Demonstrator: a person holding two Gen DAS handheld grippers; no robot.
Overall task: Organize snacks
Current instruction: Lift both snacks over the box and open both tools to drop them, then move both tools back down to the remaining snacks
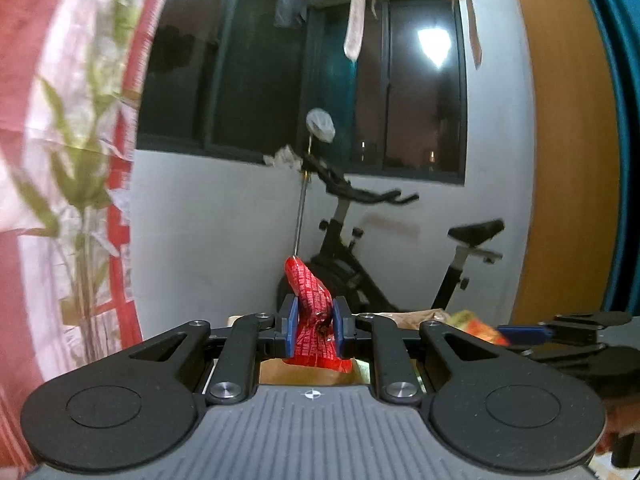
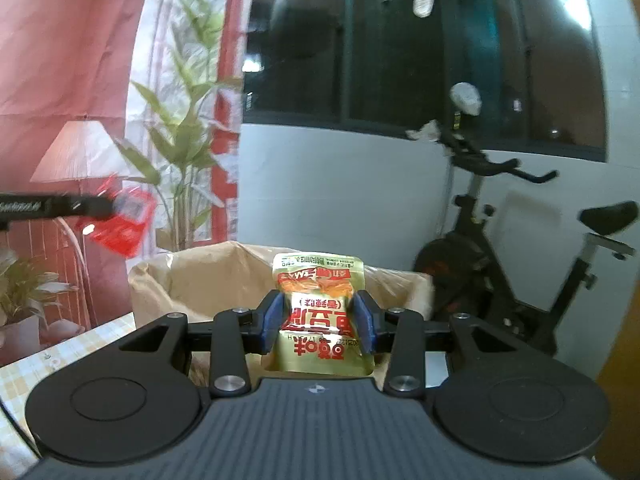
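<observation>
We hold the left gripper (image 1: 313, 326) clamped on a red pack (image 1: 310, 304), crumpled, long axis upright and leaning away. The right gripper (image 2: 318, 318) is pinched on a gold pouch (image 2: 320, 312), long axis running away from us, print upside down. Both snacks are up in the air. The key relation: the paper bag (image 2: 208, 276) sits open just beyond and below the pouch, mouth up, so we judge the right hand nearer to a drop; in the right view the left gripper with its pack hangs off to the left of the bag, at about the same reach. The bag stands on a checked tablecloth (image 2: 28, 364). Behind: white wall, dark window (image 2: 400, 60), exercise bike (image 2: 520, 248), plant (image 2: 184, 128), red curtain (image 2: 60, 48).
</observation>
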